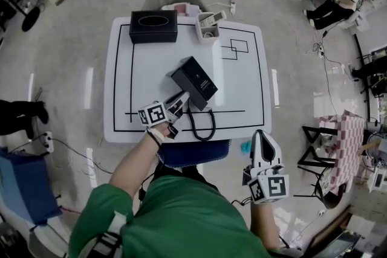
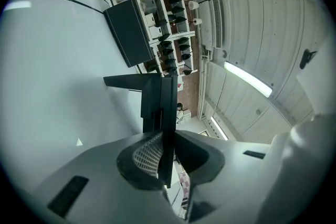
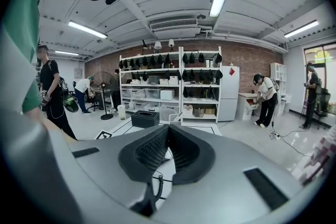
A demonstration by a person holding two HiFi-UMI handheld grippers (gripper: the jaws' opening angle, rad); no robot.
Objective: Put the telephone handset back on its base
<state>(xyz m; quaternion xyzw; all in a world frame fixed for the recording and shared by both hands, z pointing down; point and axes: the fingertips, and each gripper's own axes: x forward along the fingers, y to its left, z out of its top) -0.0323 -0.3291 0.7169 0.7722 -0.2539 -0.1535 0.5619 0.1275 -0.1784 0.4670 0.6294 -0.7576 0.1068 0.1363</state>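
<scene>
Telephone handset [image 2: 157, 97] pinched edge-on between the left gripper [image 2: 167, 136] jaws.
Only in the right gripper [image 3: 168, 131] view: jaws clenched together, empty, coiled cord [image 3: 159, 186] below them, black box [image 3: 145, 118] beyond.

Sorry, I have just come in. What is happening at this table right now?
A person works at a white table with a gripper in each hand. The left gripper is shut on the black telephone handset and holds it at the near-left edge of the black base in the middle of the table. The handset does not look seated yet. Its coiled cord loops toward the table's near edge. The right gripper hangs off the table's near right corner, jaws together and empty.
</scene>
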